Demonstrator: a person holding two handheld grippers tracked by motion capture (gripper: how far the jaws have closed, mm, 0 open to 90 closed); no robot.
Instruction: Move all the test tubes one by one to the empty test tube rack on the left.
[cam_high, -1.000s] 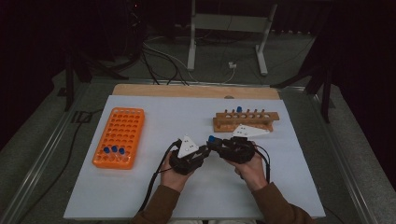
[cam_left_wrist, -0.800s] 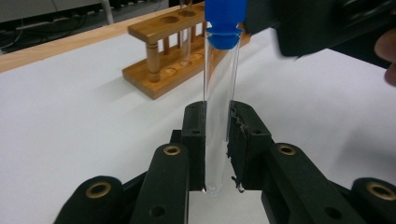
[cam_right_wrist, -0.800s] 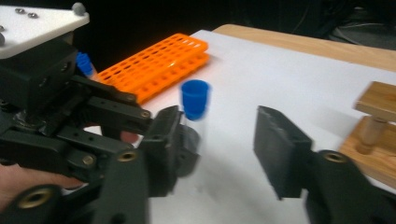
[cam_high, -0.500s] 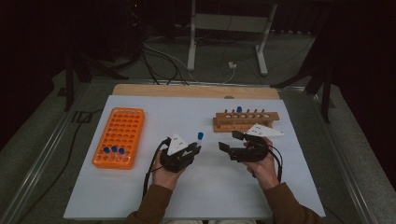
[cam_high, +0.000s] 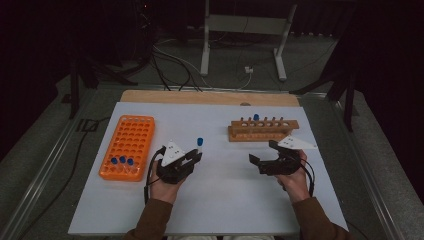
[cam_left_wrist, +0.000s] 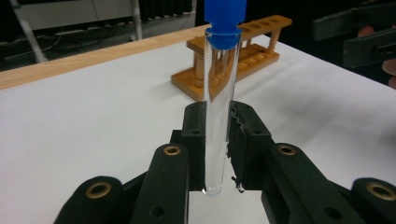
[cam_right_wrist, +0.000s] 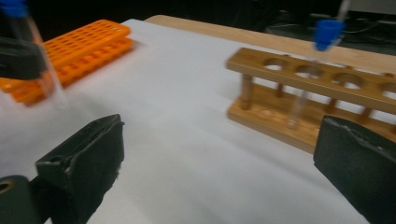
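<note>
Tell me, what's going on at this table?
A person works with a gripper in each hand. The left gripper is clamped on a blue-capped tube, holding it upright above the white table. The right gripper has just opened its jaws and holds nothing. One tube stands in the wooden rack; three sit in the orange rack.

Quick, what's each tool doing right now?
Left tool: closed on the blue-capped test tube, holding it upright.
Right tool: open, nothing between its jaws, which have just been opening.
</note>
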